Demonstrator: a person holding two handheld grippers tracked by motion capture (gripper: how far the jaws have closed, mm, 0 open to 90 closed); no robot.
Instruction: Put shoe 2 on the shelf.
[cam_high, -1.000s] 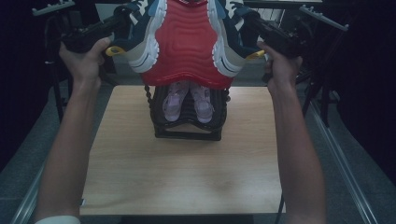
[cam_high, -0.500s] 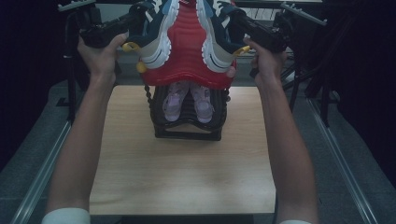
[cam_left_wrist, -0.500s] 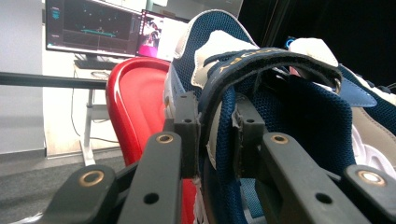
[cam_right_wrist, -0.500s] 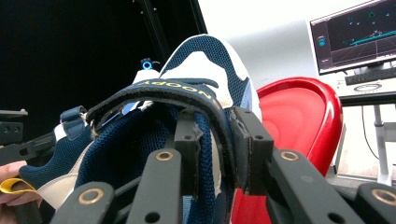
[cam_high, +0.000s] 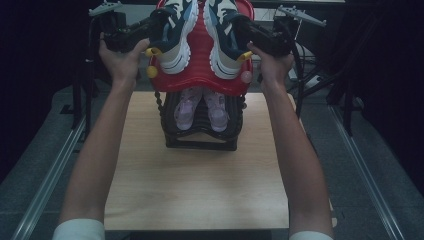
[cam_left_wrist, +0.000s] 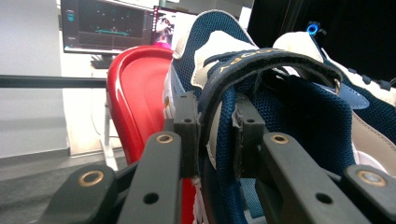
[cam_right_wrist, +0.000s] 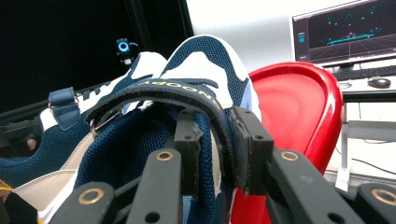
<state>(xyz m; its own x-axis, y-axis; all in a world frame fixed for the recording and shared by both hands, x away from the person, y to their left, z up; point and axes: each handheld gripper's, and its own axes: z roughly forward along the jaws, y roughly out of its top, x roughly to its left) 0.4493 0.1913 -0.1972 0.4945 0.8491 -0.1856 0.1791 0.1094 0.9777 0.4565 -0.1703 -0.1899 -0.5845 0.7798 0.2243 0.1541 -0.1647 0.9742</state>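
Navy sneakers (cam_high: 202, 37) have risen higher over the red tray (cam_high: 200, 75); your left tool (cam_left_wrist: 212, 140) and right tool (cam_right_wrist: 217, 140) each clamp one, so you're mid-carry.

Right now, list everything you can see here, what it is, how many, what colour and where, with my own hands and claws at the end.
Sneakers: 2, navy and white; left one and right one held up over the red tray, soles toward the high camera.
Tray: 1, red, atop the black rack.
Rack: 1, black, far middle of the table.
Small shoes: 2, pale pink, in the rack under the tray.
Table: 1, light wood.
Monitor: 1, dark screen, background.
Hands: 2; left, right, raised.
Claws: 2, black; left claw shut on the left sneaker's collar, right claw on the right one's.
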